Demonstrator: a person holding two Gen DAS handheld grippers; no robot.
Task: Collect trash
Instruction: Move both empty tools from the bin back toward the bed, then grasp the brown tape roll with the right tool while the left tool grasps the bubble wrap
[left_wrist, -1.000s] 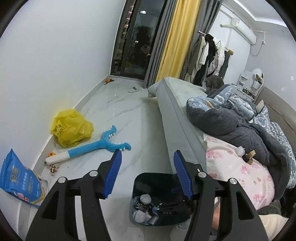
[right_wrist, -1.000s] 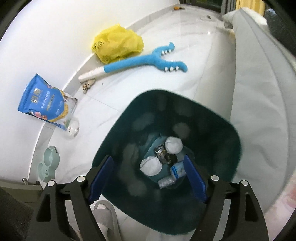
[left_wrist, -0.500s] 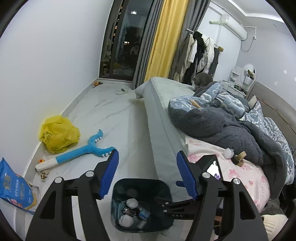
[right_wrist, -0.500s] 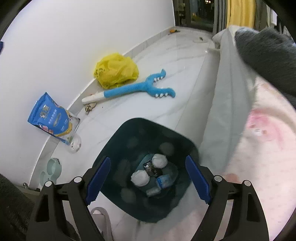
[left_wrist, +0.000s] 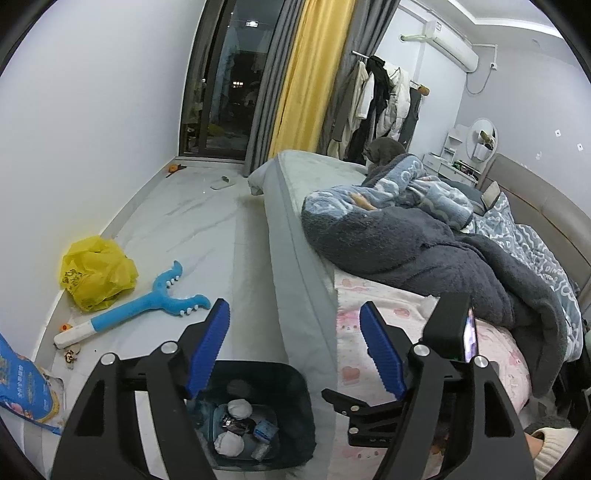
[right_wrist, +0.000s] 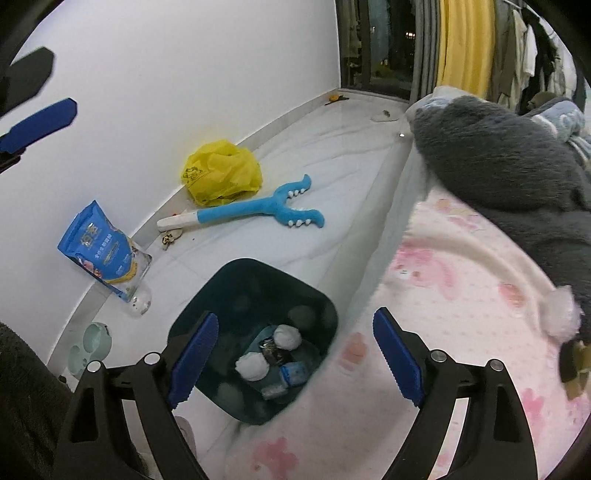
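1. Left wrist view: the left gripper (left_wrist: 293, 347) has its blue pads spread wide, with nothing between them.
2. Below it a dark bin (left_wrist: 295, 406) stands on the pale floor (left_wrist: 207, 229), close against the side of the bed (left_wrist: 295, 258).
3. Inside the bin lie two white wads (left_wrist: 239, 408), a dark wrapper (left_wrist: 236, 425) and a small blue carton (left_wrist: 265, 430).
4. A yellow bag (left_wrist: 96, 272) sits by the wall, just beside a blue toy (left_wrist: 147, 302) lying flat on the floor.
5. A blue pouch (left_wrist: 22, 391) leans at the wall near the left edge.
6. A grey blanket (left_wrist: 424, 247) is heaped on the bed over a pink sheet (left_wrist: 354, 354).
7. Right wrist view: the right gripper (right_wrist: 293, 362) is also spread wide and holds nothing, above the bin (right_wrist: 221, 295) and the bed edge.
8. The trash shows at the bin's bottom: the wads (right_wrist: 288, 336), the wrapper (right_wrist: 272, 350) and the carton (right_wrist: 293, 372).
9. The bag (right_wrist: 221, 172), toy (right_wrist: 255, 212) and pouch (right_wrist: 103, 251) lie along the wall; a clear bottle (right_wrist: 142, 301) rests against the pouch.
10. A pale green dish (right_wrist: 90, 347) sits on the floor near the lower left.
11. The left gripper's blue pad (right_wrist: 40, 123) shows at the upper left edge.
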